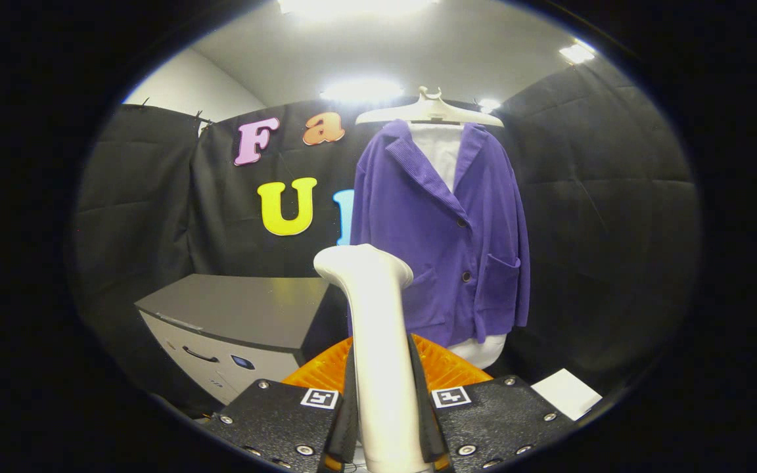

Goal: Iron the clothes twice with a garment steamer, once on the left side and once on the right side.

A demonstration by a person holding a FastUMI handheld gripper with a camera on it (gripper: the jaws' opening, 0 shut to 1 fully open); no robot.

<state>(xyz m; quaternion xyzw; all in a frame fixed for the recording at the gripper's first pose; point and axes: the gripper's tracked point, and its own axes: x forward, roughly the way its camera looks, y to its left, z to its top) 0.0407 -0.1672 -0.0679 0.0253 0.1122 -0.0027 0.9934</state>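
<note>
holding the white plastic garment steamer (378,341) by its long handle, my fingers (384,420) clamped on it from both sides, the stem rising straight up between them and the curved head tipping toward the clothes. the purple corduroy jacket (441,236) hangs beyond the fingers on a white plastic hanger (430,110), over a white shirt (443,154) that shows at the collar and below the hem. the steamer head is well short of the cloth, so i judge no pass has begun on either side.

now the worries. the handle looks smooth and round, and my grip sits low on it; when i swing the head toward the jacket the weight up top could twist the stem in my fingers and leave the nozzle pointing off. the jacket hangs free, so pushing too hard would likely shove it away or spin it on the hanger rather than flatten it. the buttons and the patch pockets could catch the head on a downward stroke. the head also hides part of the jacket's lower front from me, so i could misjudge contact there.

below me sits an orange ribbed plastic thing (326,371), beside it a grey cabinet with a dark top (234,322), and a white paper sheet (569,393) lies off to the other side; a low swing could clip any of them.
</note>
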